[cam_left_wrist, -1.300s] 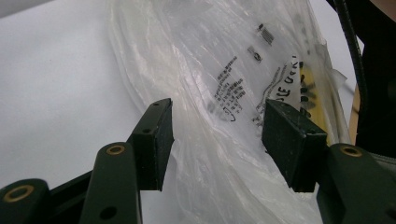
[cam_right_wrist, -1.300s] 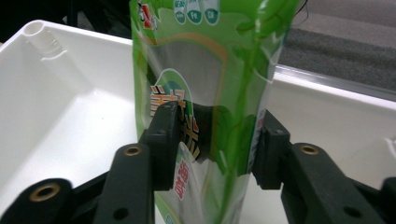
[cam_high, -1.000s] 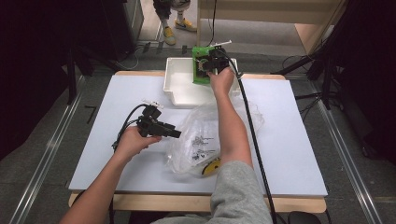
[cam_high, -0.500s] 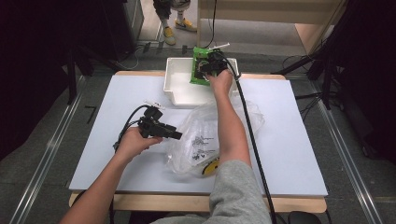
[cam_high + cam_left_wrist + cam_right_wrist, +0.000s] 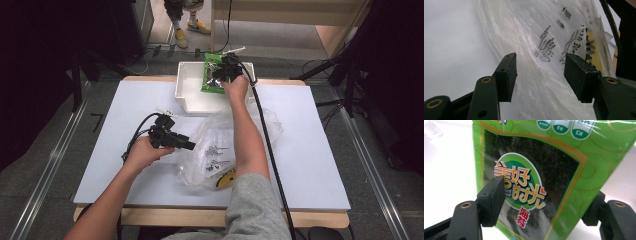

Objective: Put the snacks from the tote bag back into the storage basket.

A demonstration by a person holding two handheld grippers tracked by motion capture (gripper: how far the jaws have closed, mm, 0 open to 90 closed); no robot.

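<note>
A green seaweed packet [image 5: 212, 75] lies at the right end of the white tray [image 5: 187, 95] at the table's far edge. My right gripper [image 5: 227, 67] is over it. In the right gripper view the packet [image 5: 531, 157] stands between the wide jaws of the right gripper [image 5: 544, 202], which have just been opening and do not press on it. My left gripper [image 5: 192, 146] rests at mid-table, pointing at a crumpled clear plastic bag [image 5: 215, 150]. In the left gripper view that gripper [image 5: 540, 72] is open, with the bag [image 5: 536, 37] loose between and beyond its jaws.
Something yellow [image 5: 227, 178] shows inside the bag near the table's front edge. The right forearm lies across the bag, and the right gripper's cable [image 5: 265, 145] trails along it. A person's feet [image 5: 187, 22] stand on the floor beyond the tray.
The green packet has sunk slightly into the tray under the right gripper. The left hand and the bag have kept still.
</note>
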